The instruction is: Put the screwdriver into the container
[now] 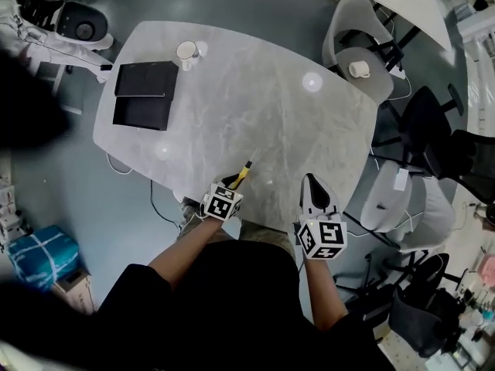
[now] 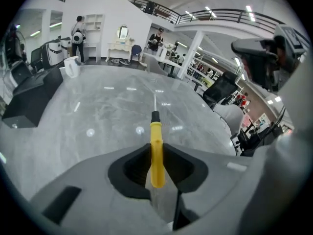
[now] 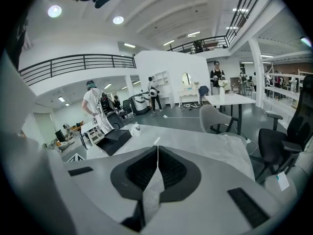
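A screwdriver [image 1: 243, 172] with a yellow handle [image 2: 155, 136] and a thin metal shaft points away across the grey marble table [image 1: 255, 107]. My left gripper [image 1: 232, 184] is shut on the handle near the table's near edge, and the pads press on both its sides [image 2: 156, 154]. The black open container [image 1: 147, 93] lies at the far left of the table, well away from the tool; it appears at the left in the left gripper view [image 2: 29, 99]. My right gripper [image 1: 313, 188] hovers beside the left one, shut with nothing between its pads [image 3: 157, 153].
A white cup [image 1: 187, 52] stands just right of the container. A white chair [image 1: 360, 41] with a small cup on its seat and black office chairs [image 1: 433, 130] stand off the table's right side. People move about far in the background.
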A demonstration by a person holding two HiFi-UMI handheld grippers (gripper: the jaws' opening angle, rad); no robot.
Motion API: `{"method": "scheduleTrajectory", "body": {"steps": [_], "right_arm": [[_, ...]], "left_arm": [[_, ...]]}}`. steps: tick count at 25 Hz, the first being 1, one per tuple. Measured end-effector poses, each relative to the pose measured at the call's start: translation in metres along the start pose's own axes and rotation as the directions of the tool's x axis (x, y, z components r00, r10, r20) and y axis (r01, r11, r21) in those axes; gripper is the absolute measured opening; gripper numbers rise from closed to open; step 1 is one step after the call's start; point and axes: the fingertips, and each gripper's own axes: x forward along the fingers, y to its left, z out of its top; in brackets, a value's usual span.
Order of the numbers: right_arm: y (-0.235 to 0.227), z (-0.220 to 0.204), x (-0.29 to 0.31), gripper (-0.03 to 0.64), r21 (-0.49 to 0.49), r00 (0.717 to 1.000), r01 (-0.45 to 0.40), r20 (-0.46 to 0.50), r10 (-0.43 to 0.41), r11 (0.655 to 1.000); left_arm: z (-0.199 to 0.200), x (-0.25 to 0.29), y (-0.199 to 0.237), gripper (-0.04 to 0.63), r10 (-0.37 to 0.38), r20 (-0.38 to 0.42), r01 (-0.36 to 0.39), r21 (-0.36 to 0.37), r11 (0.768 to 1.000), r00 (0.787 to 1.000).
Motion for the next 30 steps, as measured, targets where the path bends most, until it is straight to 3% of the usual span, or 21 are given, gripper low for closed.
{"method": "scheduleTrajectory", "body": {"steps": [6,14,22,30], "right_arm": [[0.086,0.001,0.026,0.014,-0.042,0.999,-0.046,0.006,0.046,0.998],[0.247,-0.015,0.067,0.014,-0.062,0.992,-0.129,-0.025,0.127,0.990],[0.392,0.004,0.110,0.014,-0.045,0.991,-0.133,0.012,0.134,0.990],[0.466,0.014,0.115,0.014,-0.029,0.996,-0.077,0.044,0.078,0.997]], "left_arm": [[-0.031,-0.059,0.061,0.086,0.022,0.096,-0.013,-0.100,0.995,0.995],[-0.076,-0.155,0.176,0.086,0.043,0.151,-0.031,-0.083,0.996,0.988],[-0.112,-0.237,0.289,0.086,0.056,0.150,-0.057,0.003,0.998,0.987],[-0.111,-0.284,0.366,0.086,0.050,0.150,-0.068,0.117,0.991,0.987]]}}
